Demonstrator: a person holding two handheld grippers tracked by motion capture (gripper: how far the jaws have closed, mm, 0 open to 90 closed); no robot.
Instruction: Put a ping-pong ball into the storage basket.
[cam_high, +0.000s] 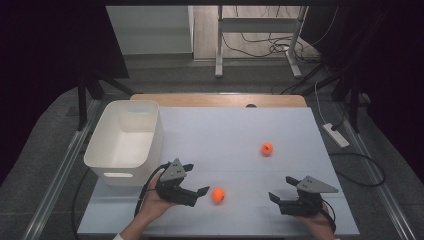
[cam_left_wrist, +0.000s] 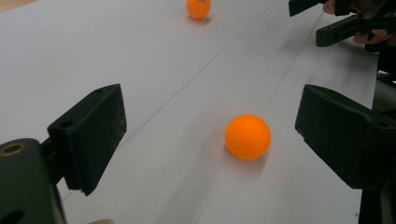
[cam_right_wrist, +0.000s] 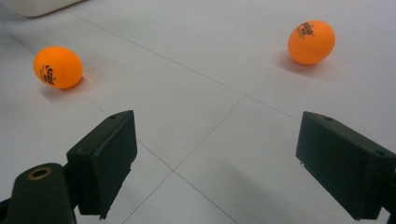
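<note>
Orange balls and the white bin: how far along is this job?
Nothing looks done: the white bin appears to hold no ball. In hand: the left gripper, jaws open, is lined up on the near ball. Left: grasping it, binning it, then the far ball. The right gripper is open, idle.

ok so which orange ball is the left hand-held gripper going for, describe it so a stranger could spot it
Start at the white bin at the table's left, then move right along the near edge to the left hand-held gripper. The ball lies just beyond its open jaws, untouched. Unlike the other orange ball, farther back and to the right, this one sits nearer the person, between the two grippers.
</note>
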